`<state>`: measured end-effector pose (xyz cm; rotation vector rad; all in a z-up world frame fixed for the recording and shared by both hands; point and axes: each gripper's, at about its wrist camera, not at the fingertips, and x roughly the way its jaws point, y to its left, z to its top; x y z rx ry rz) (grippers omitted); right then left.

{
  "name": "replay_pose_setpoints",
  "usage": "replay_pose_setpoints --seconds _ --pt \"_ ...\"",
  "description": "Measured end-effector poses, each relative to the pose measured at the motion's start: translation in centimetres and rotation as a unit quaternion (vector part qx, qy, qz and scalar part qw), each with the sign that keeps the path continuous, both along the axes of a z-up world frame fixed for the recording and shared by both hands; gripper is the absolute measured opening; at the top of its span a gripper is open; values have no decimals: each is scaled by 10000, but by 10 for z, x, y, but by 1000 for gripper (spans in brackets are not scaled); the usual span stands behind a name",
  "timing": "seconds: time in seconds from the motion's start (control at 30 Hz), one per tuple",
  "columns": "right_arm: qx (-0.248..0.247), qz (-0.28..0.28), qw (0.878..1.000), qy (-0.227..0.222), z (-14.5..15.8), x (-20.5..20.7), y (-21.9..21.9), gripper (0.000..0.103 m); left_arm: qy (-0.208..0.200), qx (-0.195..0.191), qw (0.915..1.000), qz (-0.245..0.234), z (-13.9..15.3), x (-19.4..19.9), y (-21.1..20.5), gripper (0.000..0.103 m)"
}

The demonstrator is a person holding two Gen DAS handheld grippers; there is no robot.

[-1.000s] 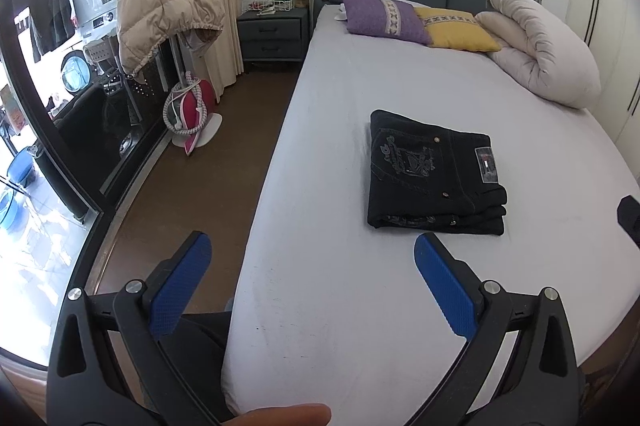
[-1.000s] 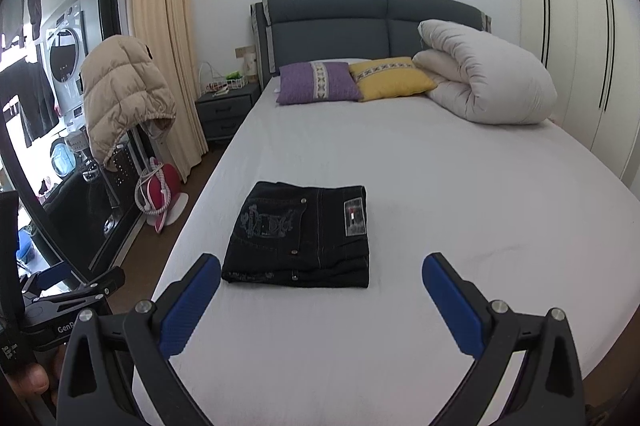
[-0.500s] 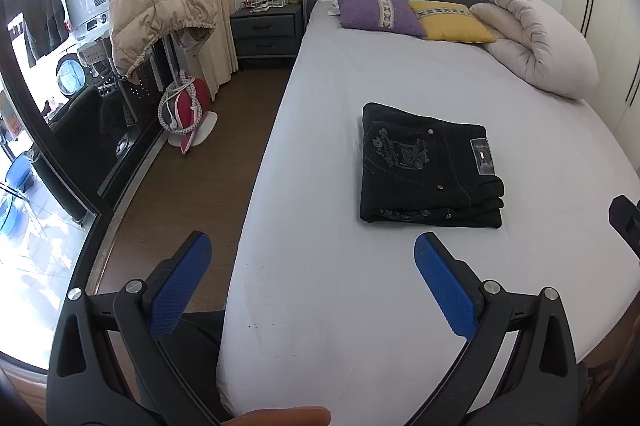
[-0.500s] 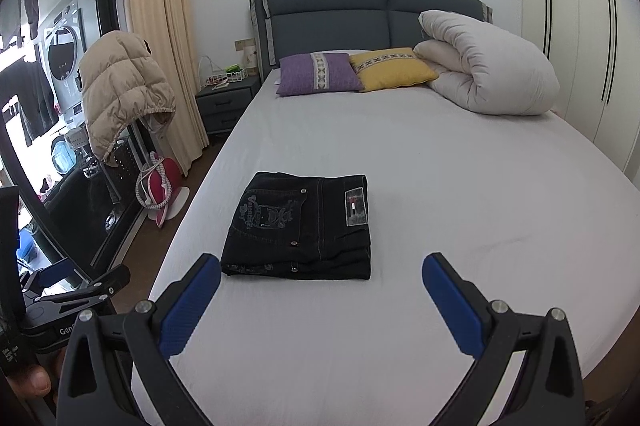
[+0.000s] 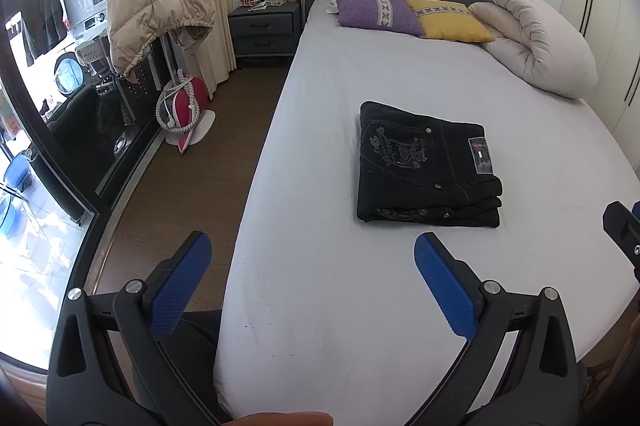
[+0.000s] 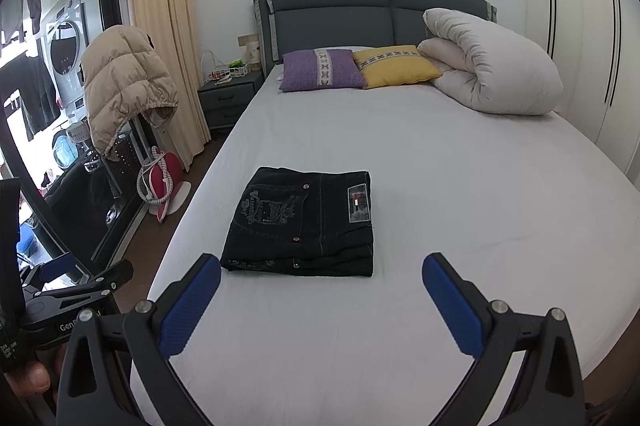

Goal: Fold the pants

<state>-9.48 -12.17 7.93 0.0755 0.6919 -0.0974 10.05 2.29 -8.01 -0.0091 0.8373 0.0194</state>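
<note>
Black jeans (image 5: 424, 167) lie folded into a neat rectangle on the white bed (image 5: 320, 286), back pocket and label up. They also show in the right wrist view (image 6: 304, 222). My left gripper (image 5: 312, 254) is open and empty, held back from the jeans above the bed's near left part. My right gripper (image 6: 320, 276) is open and empty, just short of the jeans' near edge. The left gripper's body (image 6: 72, 302) shows at the lower left of the right wrist view.
A purple pillow (image 6: 320, 69), a yellow pillow (image 6: 394, 65) and a rolled white duvet (image 6: 492, 73) lie at the bed's head. A nightstand (image 5: 266, 29), a beige puffer jacket (image 5: 152, 1) on a stand and a red steamer (image 5: 186, 109) stand on the floor at left.
Both grippers have drifted a little, staying open and empty. The folded jeans have not moved.
</note>
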Motion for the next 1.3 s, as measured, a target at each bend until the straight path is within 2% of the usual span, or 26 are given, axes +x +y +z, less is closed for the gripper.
replay_pose_setpoints --seconds 1.3 --pt "3 8 10000 27 -1 -1 4 103 11 -9 10000 1 -1 -1 -2 103"
